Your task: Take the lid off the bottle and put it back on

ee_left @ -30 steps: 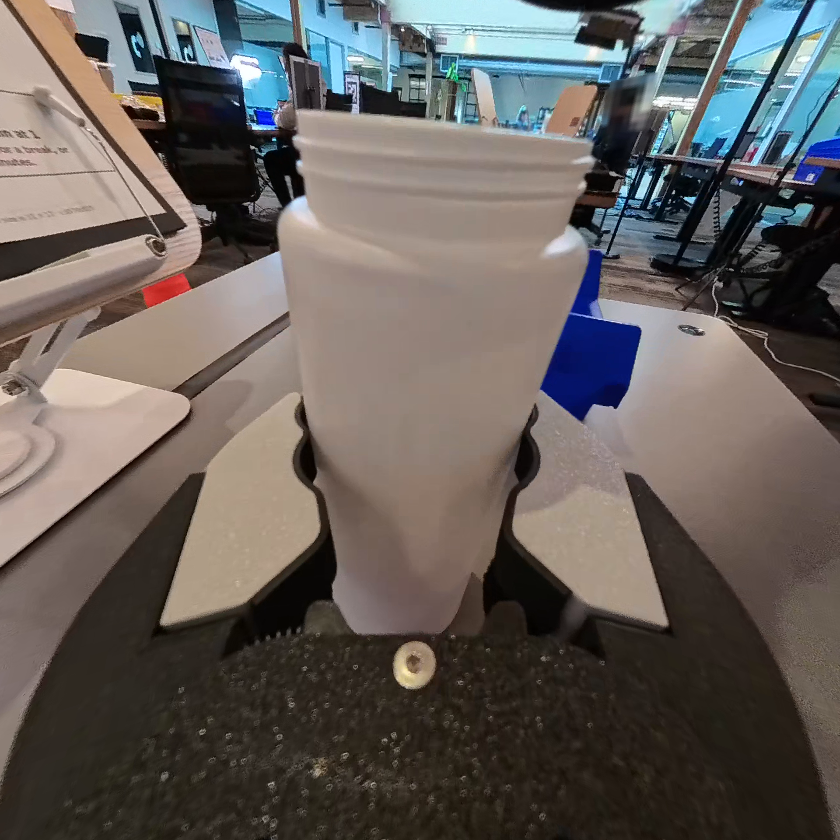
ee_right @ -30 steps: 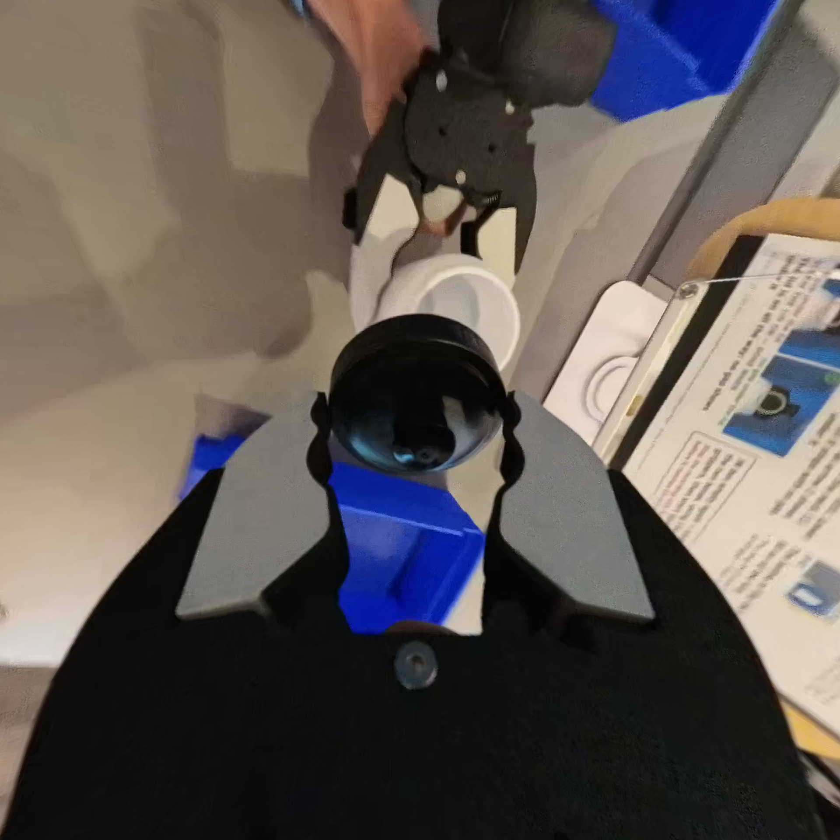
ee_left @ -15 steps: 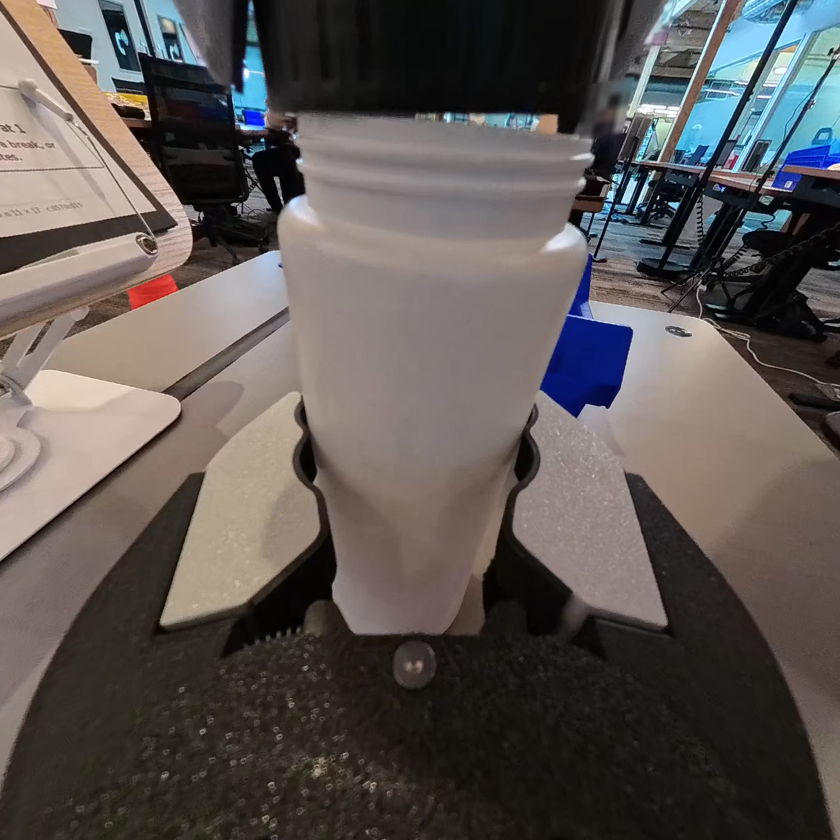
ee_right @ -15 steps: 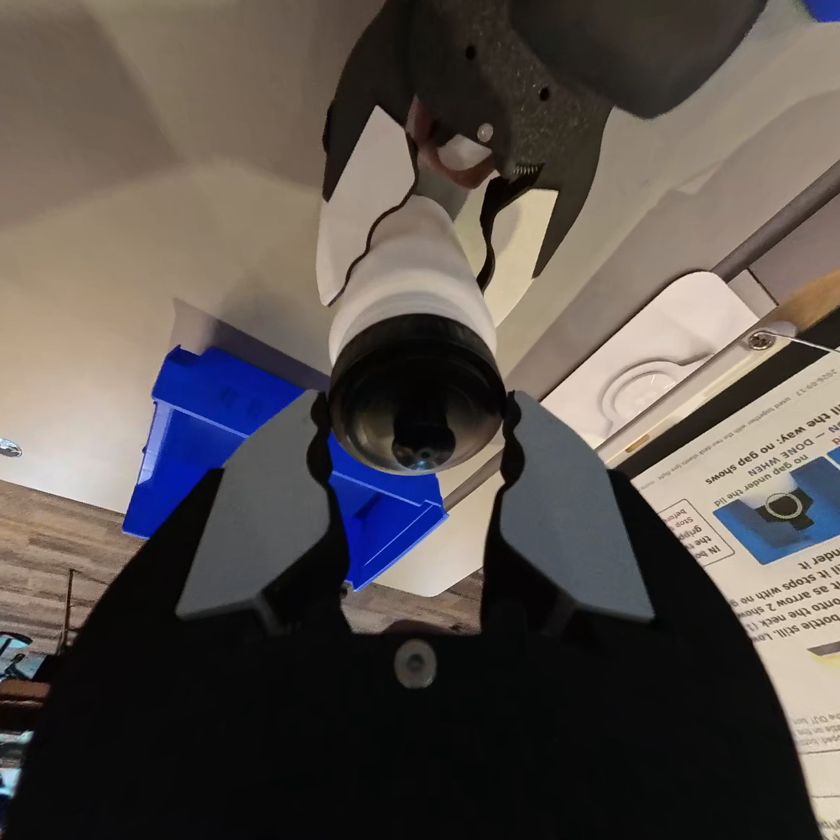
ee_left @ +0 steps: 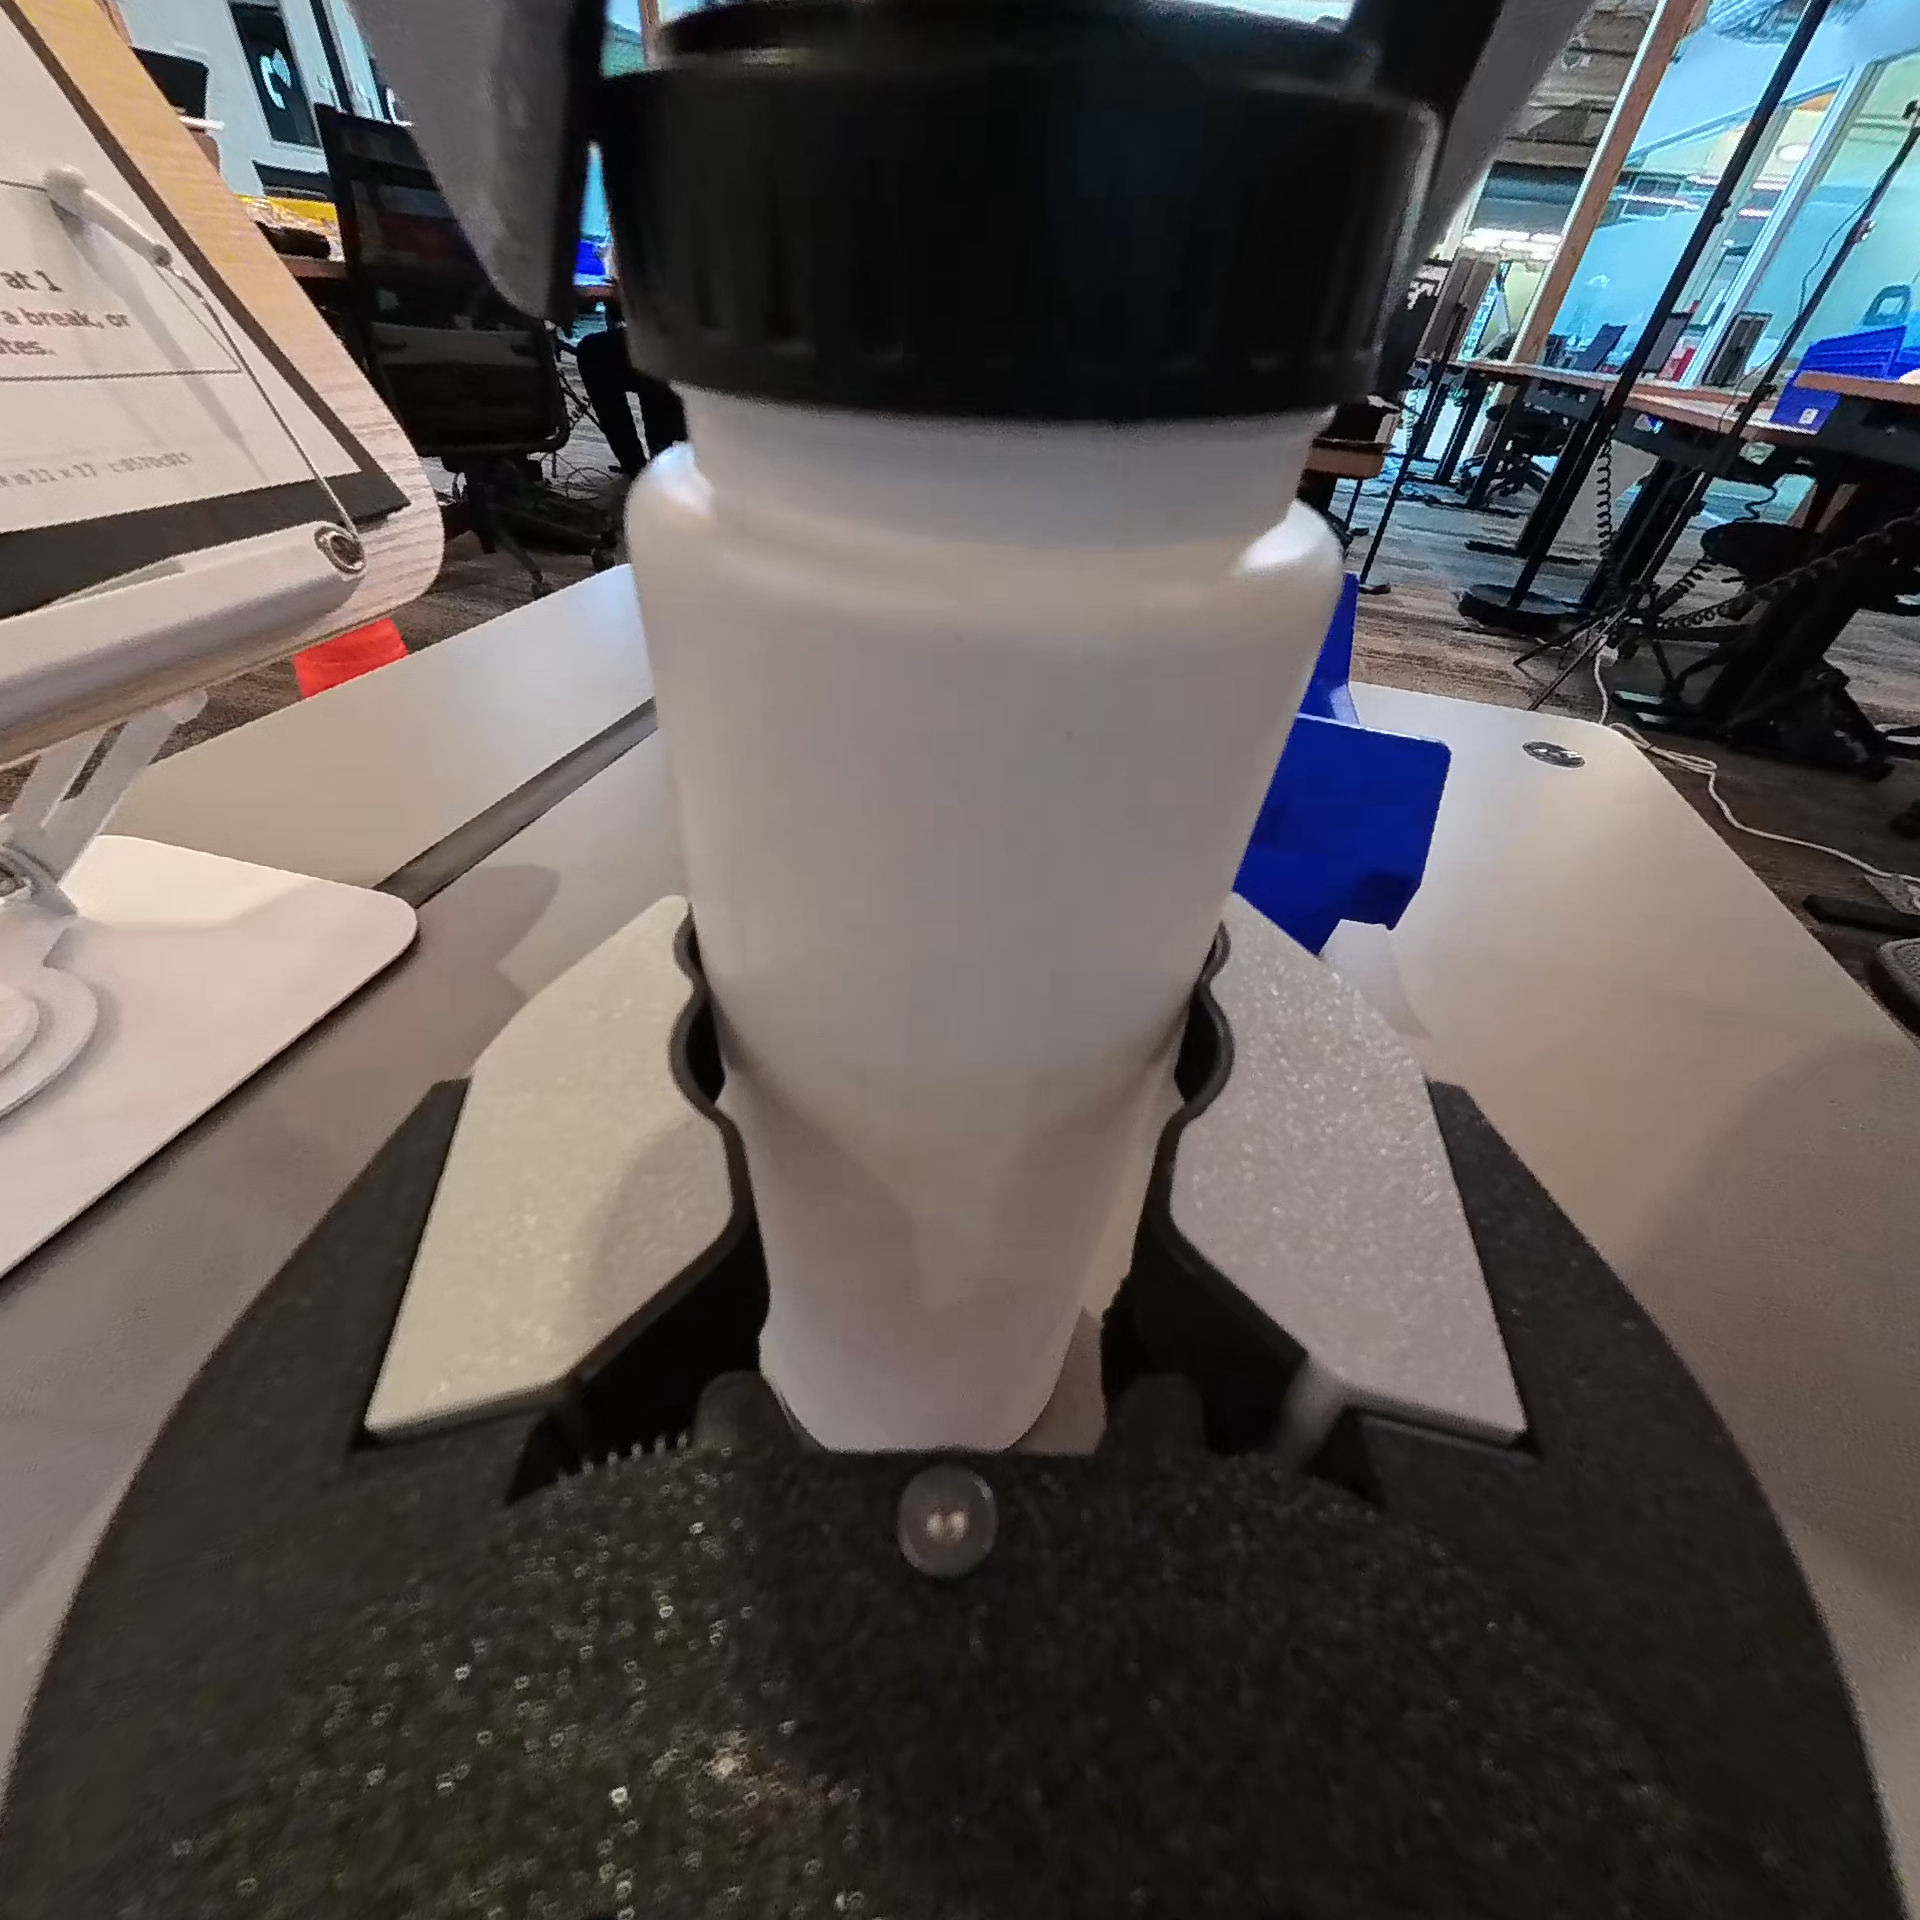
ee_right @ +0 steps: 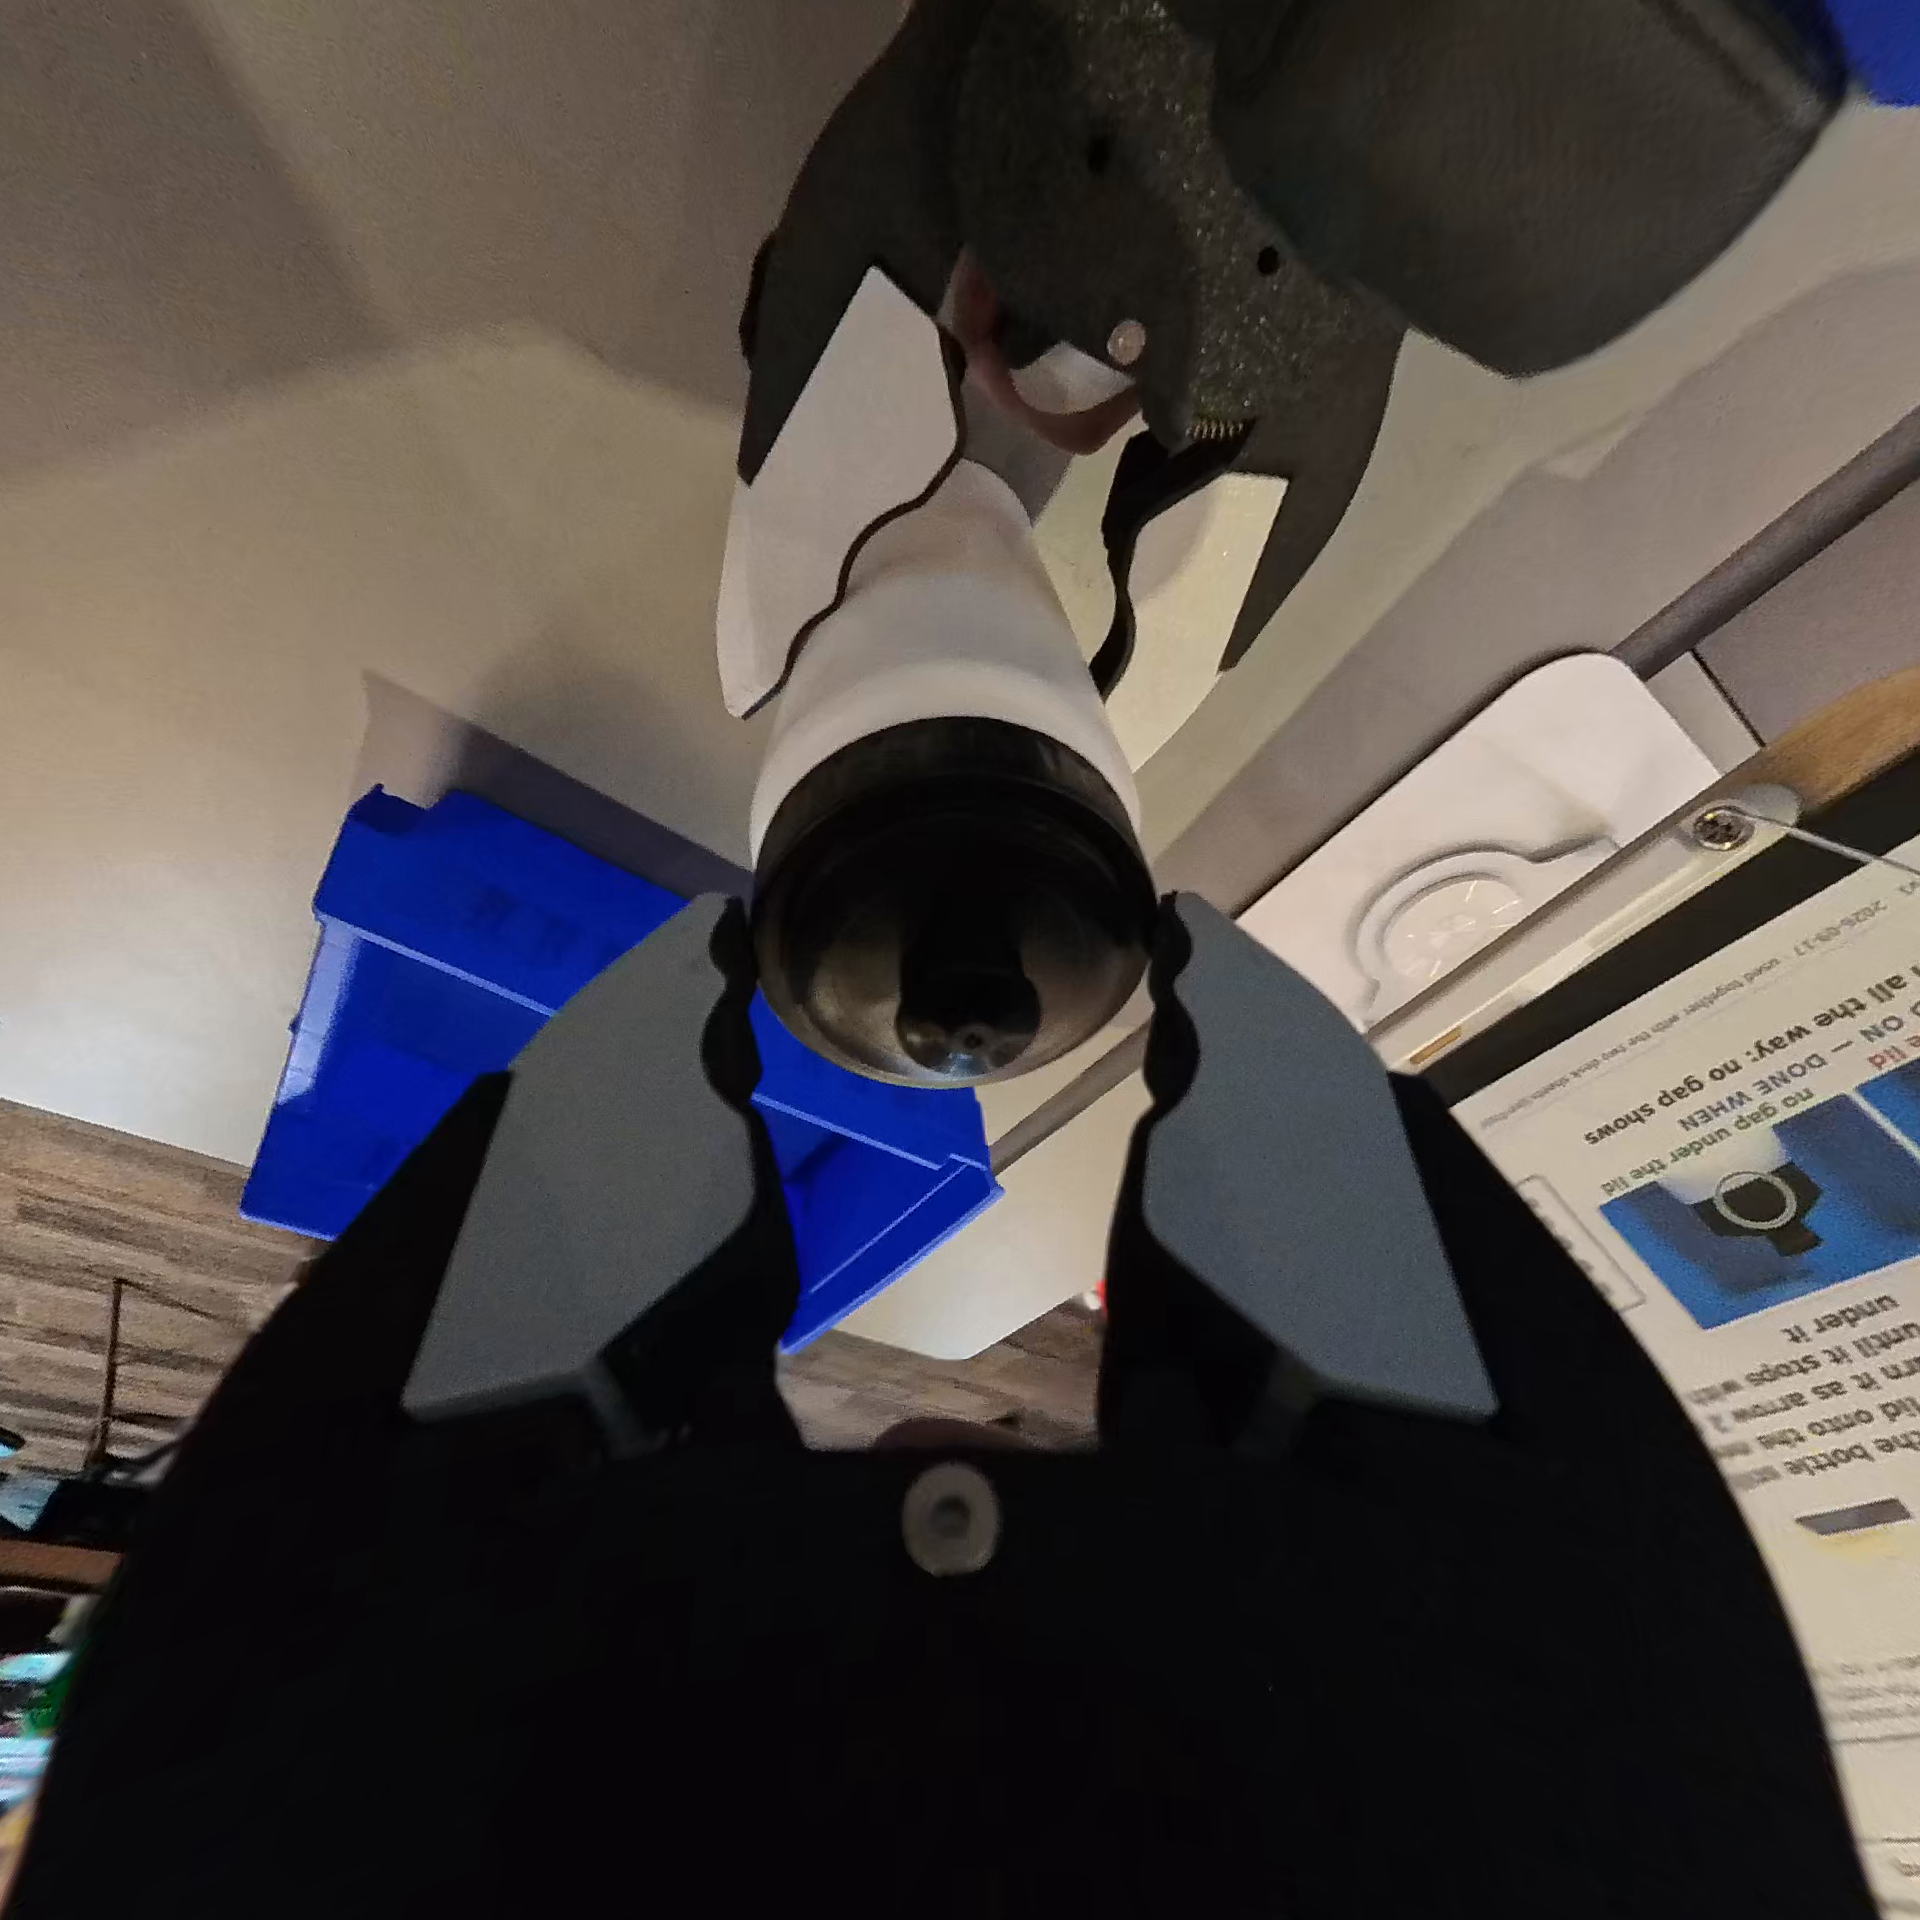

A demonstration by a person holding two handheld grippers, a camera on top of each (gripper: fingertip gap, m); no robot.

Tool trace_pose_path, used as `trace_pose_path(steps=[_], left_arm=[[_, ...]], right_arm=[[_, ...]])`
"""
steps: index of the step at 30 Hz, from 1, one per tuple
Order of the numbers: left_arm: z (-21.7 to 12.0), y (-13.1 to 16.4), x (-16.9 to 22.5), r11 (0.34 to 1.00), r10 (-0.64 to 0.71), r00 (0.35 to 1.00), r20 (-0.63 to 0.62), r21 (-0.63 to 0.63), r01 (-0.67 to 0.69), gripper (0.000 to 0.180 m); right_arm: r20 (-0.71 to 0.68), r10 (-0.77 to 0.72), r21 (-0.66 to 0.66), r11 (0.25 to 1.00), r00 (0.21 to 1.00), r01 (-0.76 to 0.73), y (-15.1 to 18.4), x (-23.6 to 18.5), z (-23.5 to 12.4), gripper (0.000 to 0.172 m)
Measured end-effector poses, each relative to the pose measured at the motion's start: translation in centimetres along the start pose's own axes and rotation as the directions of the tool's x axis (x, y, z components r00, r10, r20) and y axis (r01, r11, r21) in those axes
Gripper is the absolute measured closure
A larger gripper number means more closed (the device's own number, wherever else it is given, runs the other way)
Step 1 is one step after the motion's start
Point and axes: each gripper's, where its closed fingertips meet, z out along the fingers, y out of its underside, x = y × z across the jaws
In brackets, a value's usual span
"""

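left tongs clamp white bottle upright | right tongs grip black lid seated on bottle neck | blue bin behind on tabletop

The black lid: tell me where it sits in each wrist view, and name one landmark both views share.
Left wrist view: the black lid is at top centre, on the neck of the white bottle held by the left gripper.
Right wrist view: the lid is at centre, seen end-on between the right gripper's fingertips.
Shared landmark: the blue bin behind the bottle.
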Motion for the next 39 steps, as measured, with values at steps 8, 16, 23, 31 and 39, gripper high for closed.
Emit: trace_pose_path(steps=[8,16,23,31,39], left_arm=[[0.0,0.0,0.0,1.000,0.004,1.000,0.008,-0.004,-0.004,0.094],[0.0,0.1,0.1,1.000,0.012,1.000,0.015,-0.013,-0.012,0.094],[0.0,0.1,0.2,1.000,0.019,1.000,0.025,-0.025,-0.019,0.094],[0.0,0.1,0.2,1.000,0.019,1.000,0.022,-0.025,-0.018,0.094],[-0.1,0.1,0.3,1.000,0.011,1.000,0.000,-0.015,-0.011,0.094]], right_arm=[[0.020,0.303,-0.056,0.952,0.953,-0.301,0.1,-0.3,0.1,0.099],[0.032,0.646,-0.141,0.758,0.762,-0.637,0.1,-0.8,0.1,0.099],[0.042,0.851,-0.166,0.522,0.523,-0.837,-0.1,-1.2,0.1,0.098],[0.017,0.596,-0.001,0.803,0.803,-0.596,0.0,-0.4,-1.8,0.062],[-0.114,0.094,0.223,0.973,0.989,-0.067,0.4,-0.3,-2.8,0.092]])
